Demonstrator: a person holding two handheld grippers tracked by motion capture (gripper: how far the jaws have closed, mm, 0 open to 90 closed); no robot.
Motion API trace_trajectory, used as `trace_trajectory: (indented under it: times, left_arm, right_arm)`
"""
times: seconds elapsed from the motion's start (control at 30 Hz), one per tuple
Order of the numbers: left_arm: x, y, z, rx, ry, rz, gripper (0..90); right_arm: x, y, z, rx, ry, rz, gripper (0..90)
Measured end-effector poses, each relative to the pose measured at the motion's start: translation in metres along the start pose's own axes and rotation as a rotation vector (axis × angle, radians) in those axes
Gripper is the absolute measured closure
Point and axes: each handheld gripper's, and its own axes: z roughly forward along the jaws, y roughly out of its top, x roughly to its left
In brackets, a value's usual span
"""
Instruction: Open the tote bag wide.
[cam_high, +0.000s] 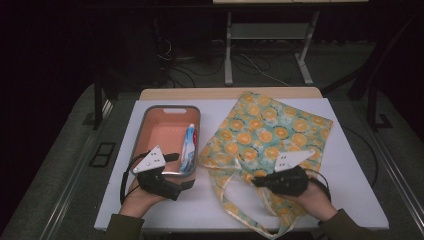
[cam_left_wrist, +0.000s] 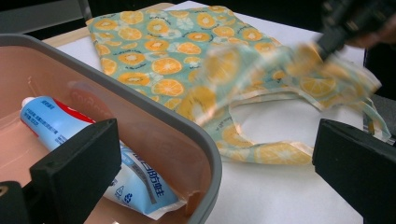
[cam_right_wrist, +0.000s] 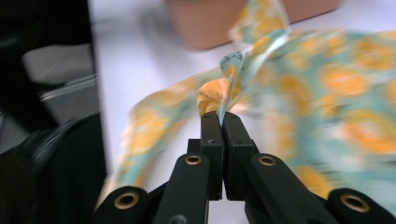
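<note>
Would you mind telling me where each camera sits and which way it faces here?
High view: above the person's side, looking forward and down on the table; both forearms, left gripper, right gripper.
Left gripper view: rides the left gripper, jaws apart, facing the tray, toothpaste tube and tote bag.
Right gripper view: rides the right gripper, shut on the bag's fabric.
Shared: the bag shows in all three.

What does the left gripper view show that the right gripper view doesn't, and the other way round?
Left gripper view alone: a toothpaste tube lying inside the pink tray, and the left gripper open wide over the tray's rim. Right gripper view alone: the right gripper shut on a pinch of fabric, seen close up. Both: the orange-print tote bag on the white table, and the tray, though blurred in the right gripper view.
</note>
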Motion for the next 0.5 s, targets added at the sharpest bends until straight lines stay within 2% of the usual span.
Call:
trace_trajectory:
  times: [0.13,0.37,0.43,0.5]
  left_arm:
    - [0.000,0.000,0.000,0.003,0.000,0.000,0.0]
    - [0.000,0.000,0.000,0.002,-0.002,-0.003,0.0]
    - [0.000,0.000,0.000,0.004,-0.003,-0.002,0.0]
    - [0.000,0.000,0.000,0.004,-0.003,-0.003,0.0]
  right_arm:
    - [-0.029,0.006,-0.011,-0.028,-0.084,0.033,88.3]
    - [-0.082,-0.001,-0.021,-0.029,-0.231,0.106,88.3]
    - [-0.097,-0.006,-0.023,-0.029,-0.263,0.138,88.3]
    - [-0.109,-0.011,-0.022,-0.025,-0.276,0.174,88.3]
